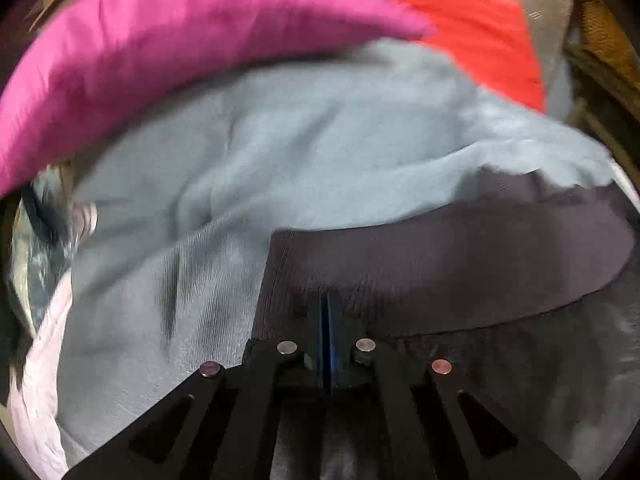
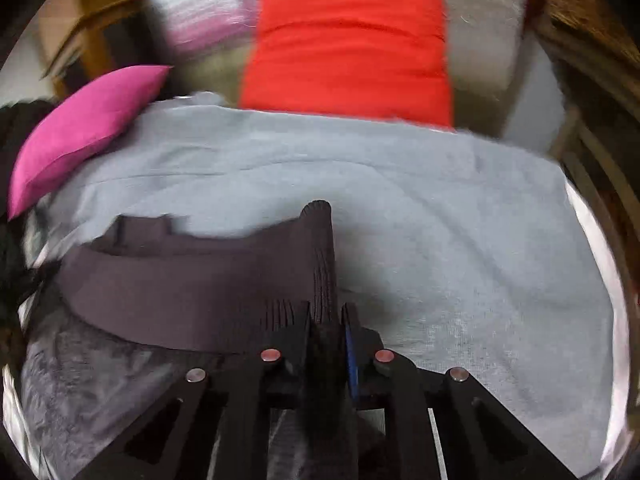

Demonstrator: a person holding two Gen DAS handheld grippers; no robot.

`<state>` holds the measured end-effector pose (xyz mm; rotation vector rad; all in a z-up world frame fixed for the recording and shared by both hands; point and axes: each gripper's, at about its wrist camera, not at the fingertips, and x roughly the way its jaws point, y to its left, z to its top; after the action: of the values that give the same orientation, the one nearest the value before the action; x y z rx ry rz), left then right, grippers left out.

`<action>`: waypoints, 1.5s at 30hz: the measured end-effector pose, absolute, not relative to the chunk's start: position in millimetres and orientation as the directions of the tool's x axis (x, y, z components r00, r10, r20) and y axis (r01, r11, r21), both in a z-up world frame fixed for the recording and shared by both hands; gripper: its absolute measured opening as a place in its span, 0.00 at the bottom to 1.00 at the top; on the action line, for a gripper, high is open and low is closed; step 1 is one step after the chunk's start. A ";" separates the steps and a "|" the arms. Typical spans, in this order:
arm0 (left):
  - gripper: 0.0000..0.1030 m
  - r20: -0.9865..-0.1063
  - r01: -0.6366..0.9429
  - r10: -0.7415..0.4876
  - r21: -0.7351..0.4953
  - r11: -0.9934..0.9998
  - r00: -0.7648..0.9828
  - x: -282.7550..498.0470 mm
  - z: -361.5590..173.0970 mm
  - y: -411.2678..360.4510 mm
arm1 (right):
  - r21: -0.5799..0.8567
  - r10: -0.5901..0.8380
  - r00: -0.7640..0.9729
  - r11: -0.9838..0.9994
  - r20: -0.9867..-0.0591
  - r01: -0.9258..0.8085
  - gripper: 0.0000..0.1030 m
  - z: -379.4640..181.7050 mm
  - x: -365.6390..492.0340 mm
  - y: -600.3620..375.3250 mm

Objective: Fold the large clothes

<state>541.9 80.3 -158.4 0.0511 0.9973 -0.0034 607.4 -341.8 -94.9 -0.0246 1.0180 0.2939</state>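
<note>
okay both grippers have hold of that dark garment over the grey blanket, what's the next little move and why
Probably draw the two grippers apart to stretch the edge flat. The left gripper and right gripper each pinch the dark ribbed garment, and the stretch between them sags in a curve above the grey blanket.

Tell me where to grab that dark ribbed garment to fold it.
Take the dark ribbed garment by its ribbed band, one end per gripper, coming from the near side. That edge is thick and stands proud of the grey blanket; both the left gripper and right gripper are clamped there.
</note>
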 end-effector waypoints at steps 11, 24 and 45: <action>0.18 -0.812 0.074 0.102 0.176 0.982 0.575 530.1 -146.9 51.4 | 0.105 0.179 0.470 0.978 -0.864 -0.180 0.27 -127.3 610.3 -344.6; 0.72 -0.634 0.061 0.024 0.112 0.992 0.773 385.2 -37.4 8.5 | 0.317 0.437 0.534 0.898 -0.724 -0.305 0.87 -30.2 491.9 -341.6; 0.75 -0.786 0.004 0.123 0.157 0.988 0.605 383.3 -139.9 -71.6 | -0.018 0.106 0.561 0.977 -0.821 -0.211 0.93 -122.2 454.1 -277.8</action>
<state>383.3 -71.6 -139.9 0.1483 0.9189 0.0690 454.1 -277.8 -122.2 -0.1187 0.9578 0.1874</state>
